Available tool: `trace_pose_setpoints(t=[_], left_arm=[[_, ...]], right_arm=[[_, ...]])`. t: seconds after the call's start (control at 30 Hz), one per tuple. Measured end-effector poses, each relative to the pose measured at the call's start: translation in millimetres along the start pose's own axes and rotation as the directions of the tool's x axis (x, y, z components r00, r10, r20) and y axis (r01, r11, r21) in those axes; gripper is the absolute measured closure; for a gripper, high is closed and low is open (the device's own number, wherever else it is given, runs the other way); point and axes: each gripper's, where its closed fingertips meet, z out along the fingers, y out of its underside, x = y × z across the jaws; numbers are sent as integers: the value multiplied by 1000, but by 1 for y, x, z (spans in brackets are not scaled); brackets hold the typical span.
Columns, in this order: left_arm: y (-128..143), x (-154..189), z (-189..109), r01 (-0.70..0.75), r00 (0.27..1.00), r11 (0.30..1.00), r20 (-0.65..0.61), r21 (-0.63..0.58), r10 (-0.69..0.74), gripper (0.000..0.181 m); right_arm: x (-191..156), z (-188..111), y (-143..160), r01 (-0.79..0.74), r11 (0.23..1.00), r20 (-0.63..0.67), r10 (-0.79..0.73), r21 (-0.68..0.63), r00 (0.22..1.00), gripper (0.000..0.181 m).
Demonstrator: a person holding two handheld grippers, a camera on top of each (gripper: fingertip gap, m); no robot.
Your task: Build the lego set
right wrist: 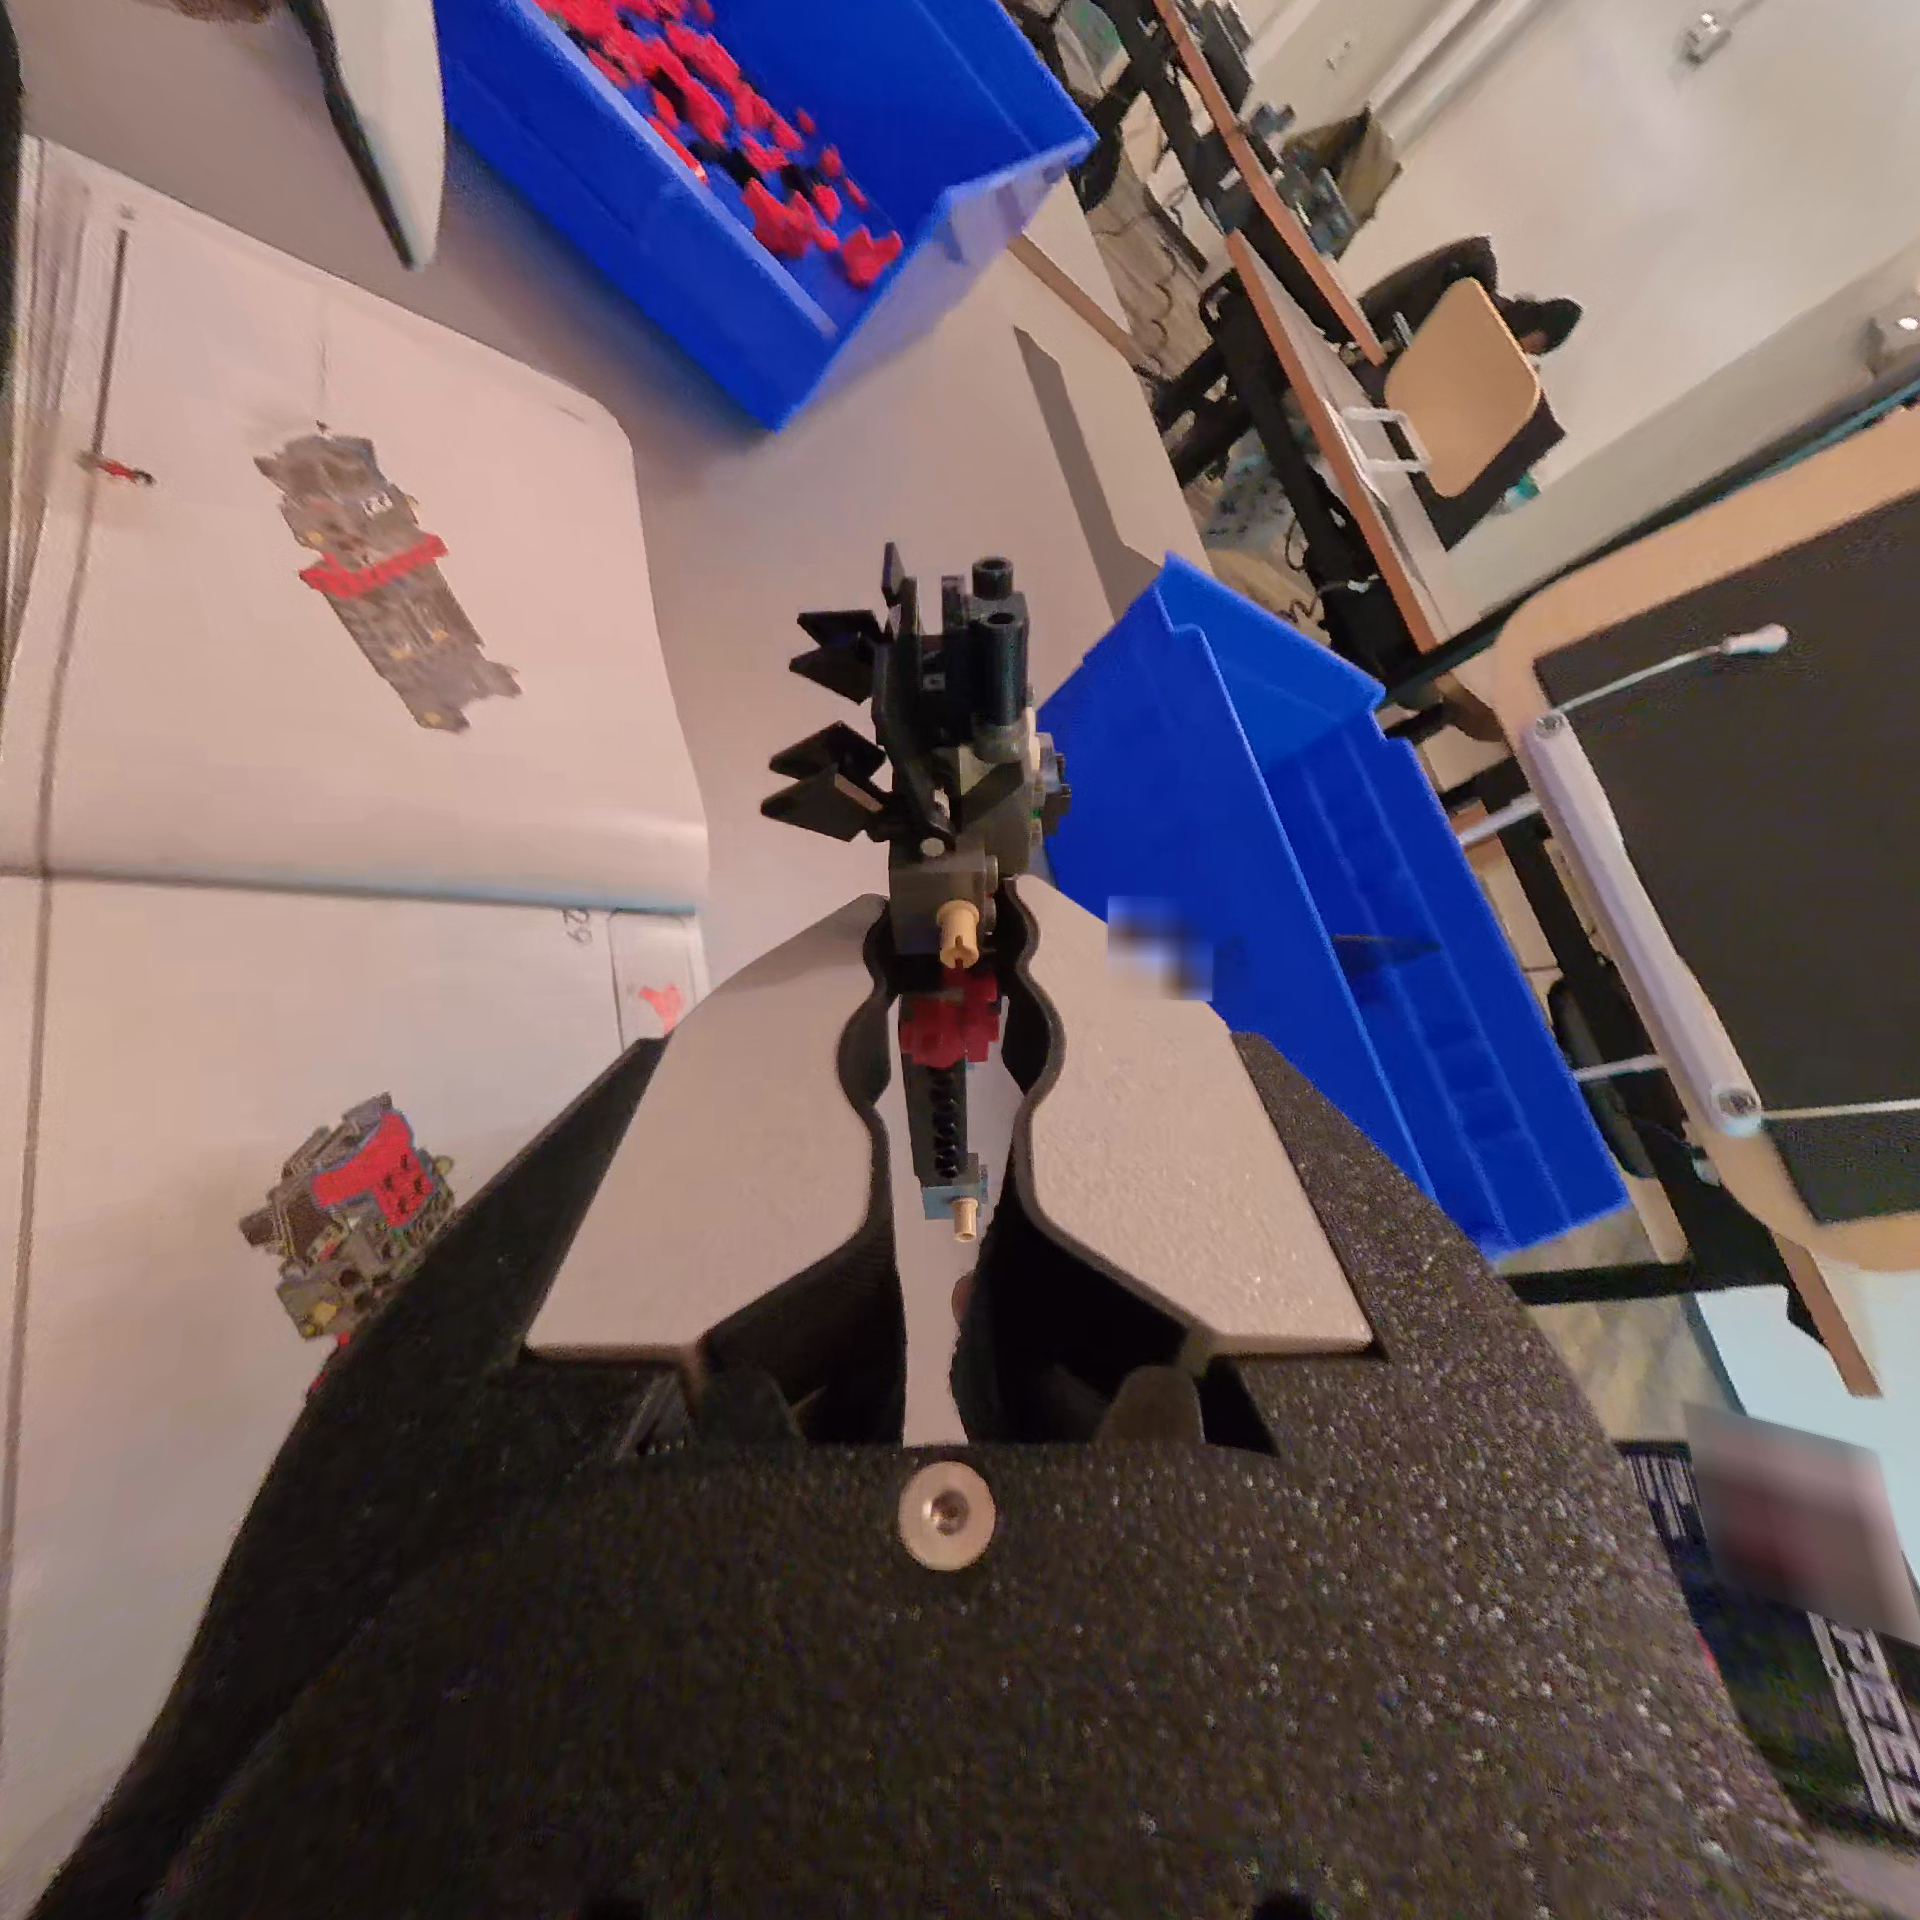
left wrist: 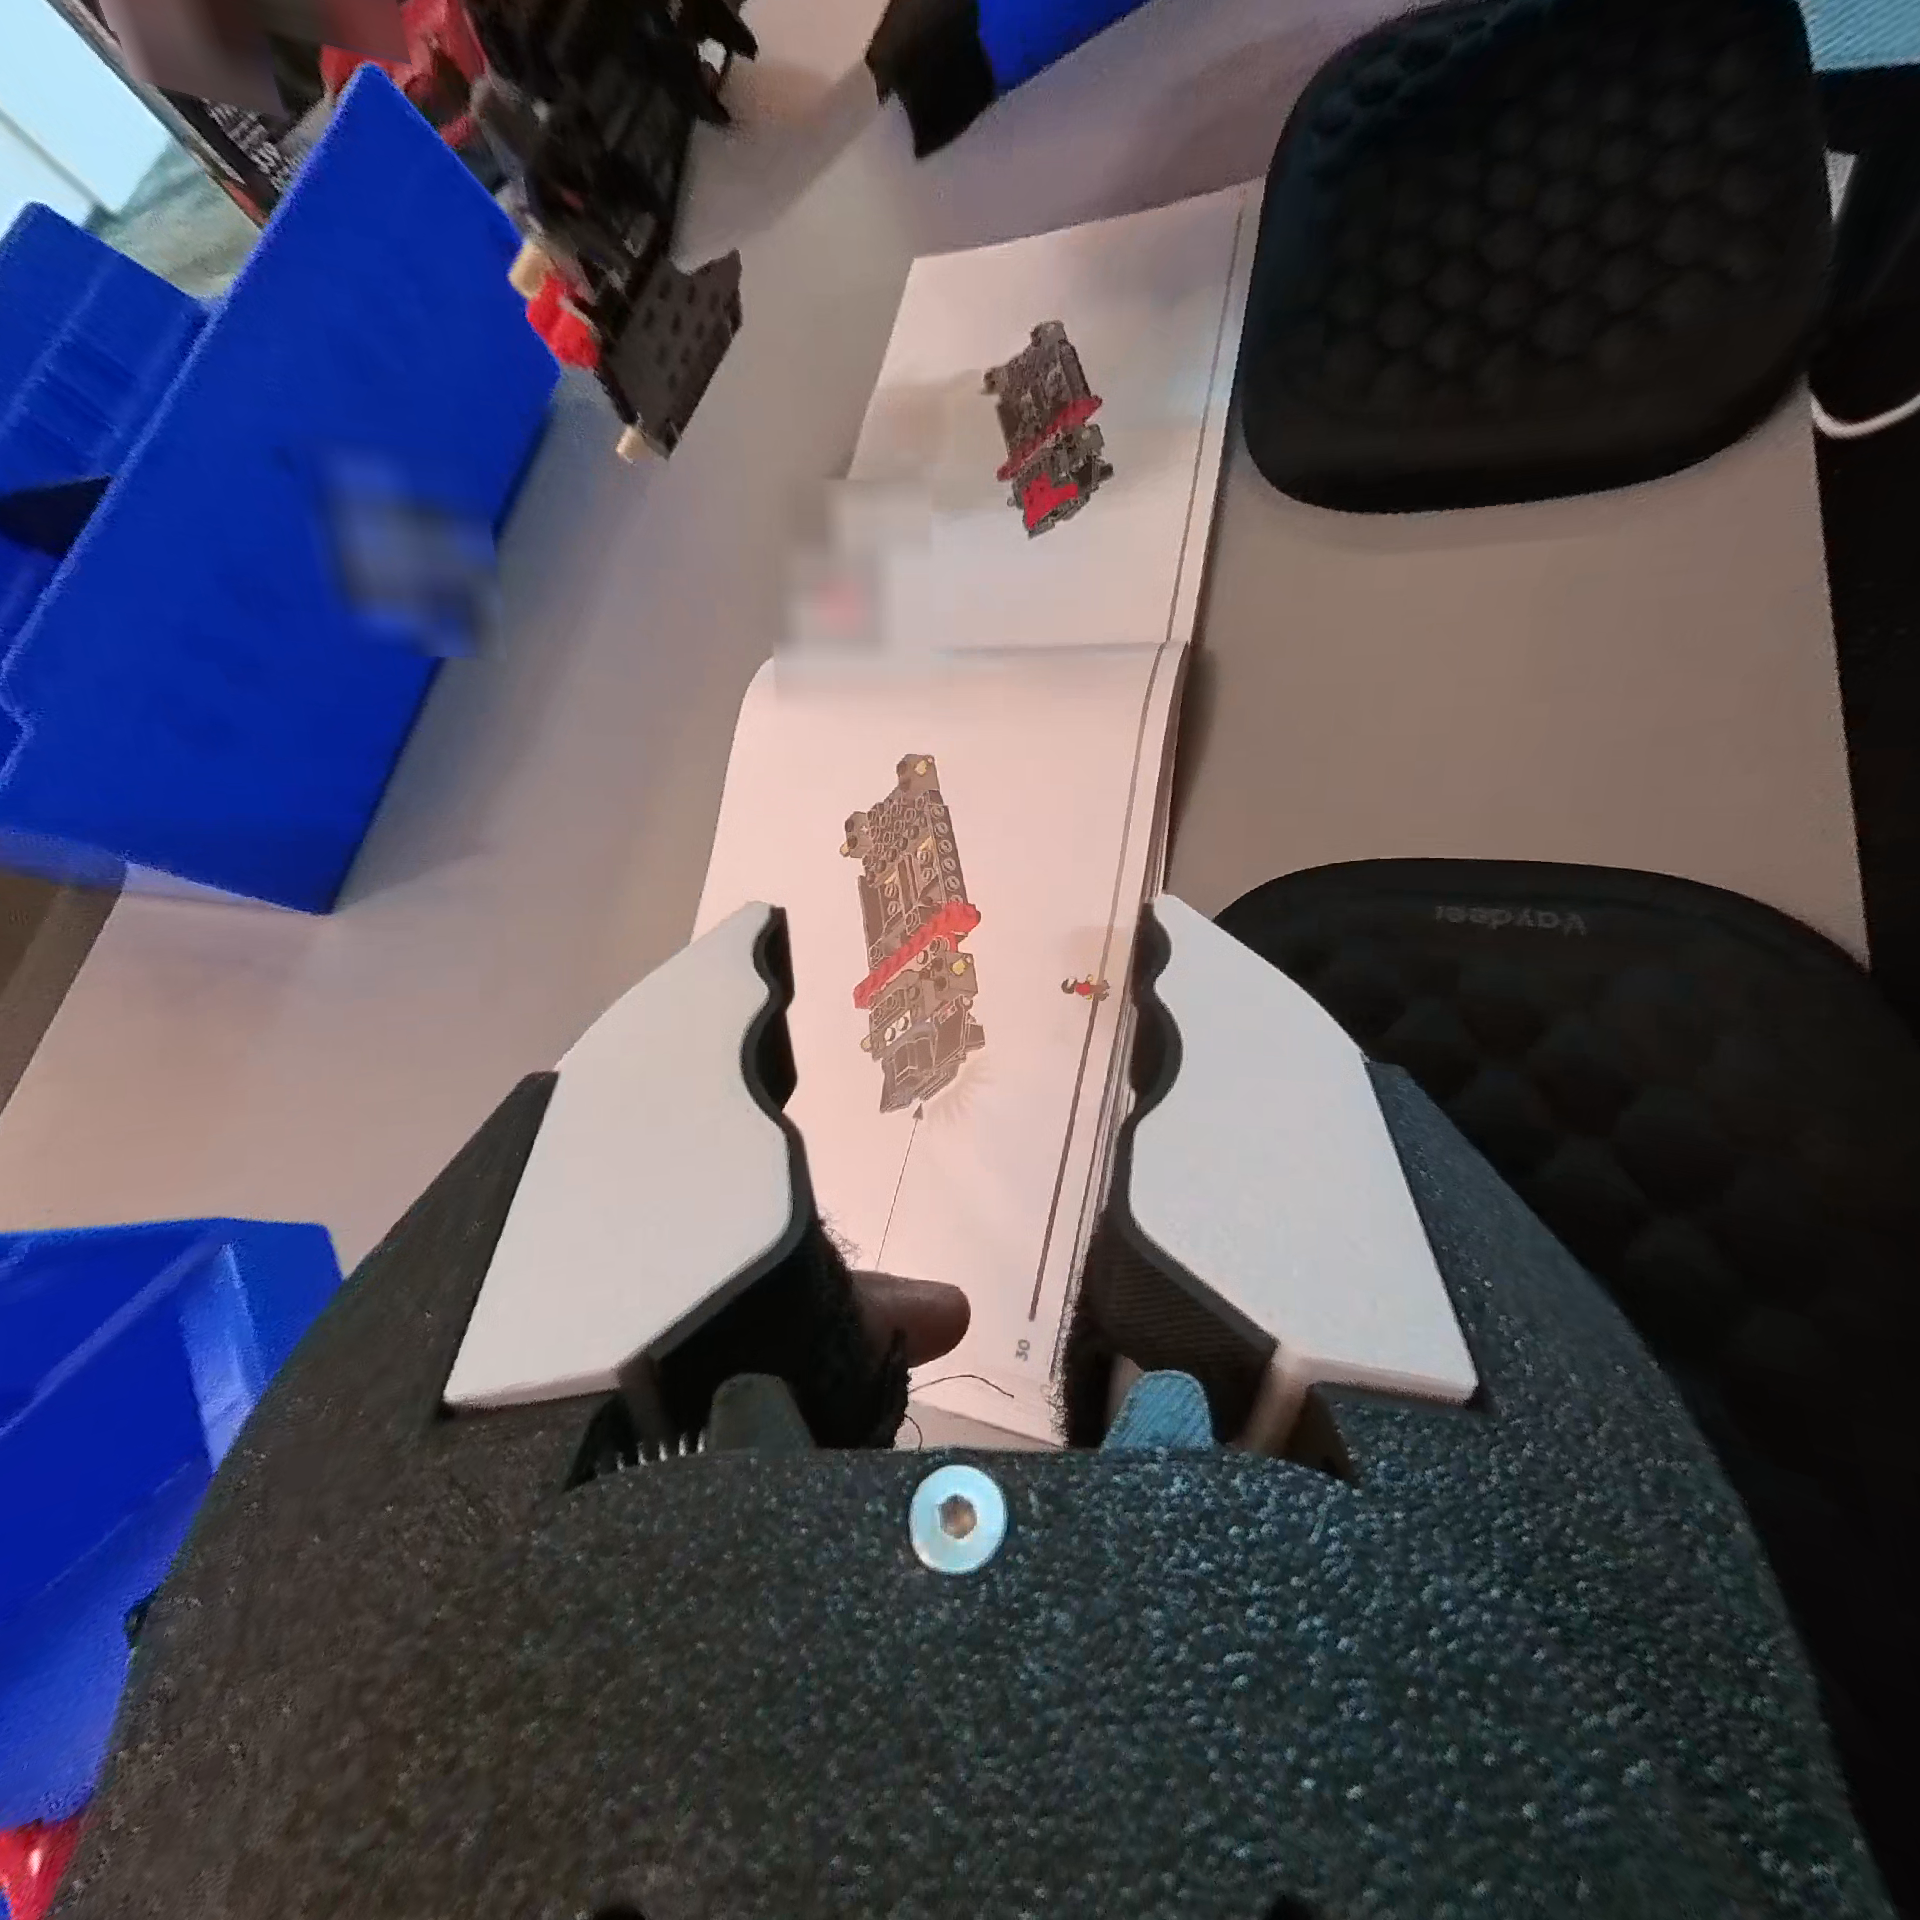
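My right gripper [right wrist: 940, 925] is shut on the lego model [right wrist: 935, 748], a black and dark grey build with red parts and tan pins, held above the table. The same model shows blurred in the left wrist view [left wrist: 634, 239] at the upper left. My left gripper [left wrist: 966, 925] is open and empty, hovering over the open instruction booklet [left wrist: 935, 831], which lies on the white table [left wrist: 312, 1039]. The booklet also shows in the right wrist view [right wrist: 312, 675] at the left. The tip of one left finger shows in the right wrist view [right wrist: 384, 135] at the top left.
Blue bins [left wrist: 260, 571] stand left of the booklet, one [right wrist: 748, 177] holding several red pieces, another [right wrist: 1299, 883] beside the model. Two black padded cases [left wrist: 1538, 239] lie right of the booklet. Desks and a chair [right wrist: 1455, 395] stand beyond the table edge. Left tips to right tips: about 15 centimeters.
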Motion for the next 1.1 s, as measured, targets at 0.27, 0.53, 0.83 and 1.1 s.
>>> trace_pose_setpoints(t=[0.27,0.53,0.83,1.1], left_arm=[[-4,-3,8,11,1000,1000,2,2,-11,120],[-9,-1,17,-2,1000,1000,-2,2,2,125],[-43,-17,18,20,998,985,50,171,-29,159],[-97,-25,18,52,999,921,-7,385,-53,164]], right_arm=[[-6,-14,19,-41,999,-22,40,-25,999,164],[-13,-16,21,-52,999,-19,52,-10,998,164],[-32,-14,8,-131,989,88,125,67,988,164],[-48,-13,-30,-239,950,254,185,203,949,164]])
